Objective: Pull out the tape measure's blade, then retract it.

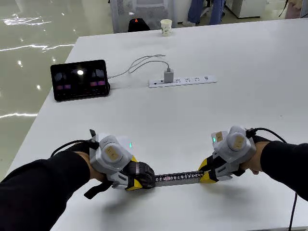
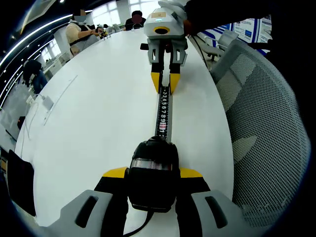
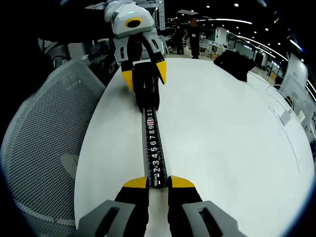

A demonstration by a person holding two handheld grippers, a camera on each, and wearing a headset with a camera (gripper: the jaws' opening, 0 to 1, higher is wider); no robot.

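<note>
Blade is lying a short way out of the case, flat on the table near the person, numbers facing up. The left gripper is clamping the black case, its yellow-tipped jaws pressing on both sides. Right of the case, the right gripper is pinching the blade's free end, jaws closed on it where the lowest numbers are showing. With so little blade running between the two, I am judging that either the pull is just starting or the retraction is nearly ending; the pictures are not settling which.

Trouble would be coming mostly from the spring. If the right jaws are loosening while it is pulling, the end could be slipping free and whipping back, jolting the case in its hold. Pulling off-line from the case could be twisting it loose, and lifting the end high above the case could be kinking the blade.

Beyond the case, a dark tablet and a strip are lying well apart from the work. A cup is standing farthest from the case.
</note>
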